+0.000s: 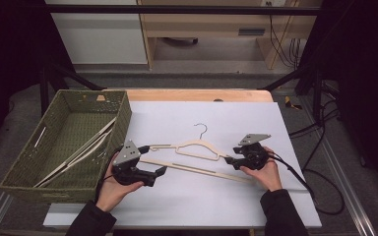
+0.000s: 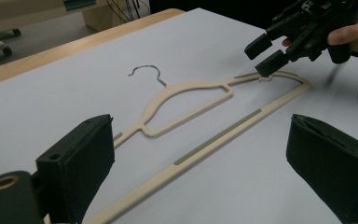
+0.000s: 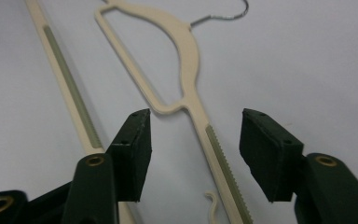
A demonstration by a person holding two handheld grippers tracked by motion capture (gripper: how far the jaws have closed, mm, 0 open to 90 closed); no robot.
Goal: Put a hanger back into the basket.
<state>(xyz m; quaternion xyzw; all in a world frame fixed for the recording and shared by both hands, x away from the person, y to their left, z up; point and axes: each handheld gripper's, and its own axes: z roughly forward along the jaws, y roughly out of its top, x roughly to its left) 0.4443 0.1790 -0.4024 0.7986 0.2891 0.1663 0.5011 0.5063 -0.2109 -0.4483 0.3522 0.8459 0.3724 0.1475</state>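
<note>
A cream plastic hanger point(image 1: 197, 150) lies flat on the white board point(image 1: 275, 128), just right of a woven olive basket point(image 1: 29, 169) that already holds other pale hangers point(image 1: 81, 152). Judging by this layout, the work is to move hangers into the basket; this one is not yet lifted, so gripping, carrying and placing remain.

The right gripper point(image 1: 230, 161) sits at the hanger's right shoulder. In the right gripper view its jaws straddle the shoulder arm point(image 3: 223, 163), half spread, the pads point(image 3: 135, 149) apart from the plastic on both sides; nothing is pinched. The left gripper point(image 1: 160, 170) rests near the hanger's left end with its jaws spread wide over the lower bar point(image 2: 205, 144), also holding nothing.

The hanger is thin and flat, with a curved steel wire hook point(image 2: 147, 72), a looped neck and a straight lower bar. Grey-green ribbed anti-slip strips are inlaid on the bar and shoulders, and a small cream notch hook point(image 3: 210, 205) sits by the shoulder's end. The board is smooth and matte, edged behind by a wooden tabletop point(image 1: 197, 94). The basket is rectangular, coarse-woven, with sloping walls.
</note>
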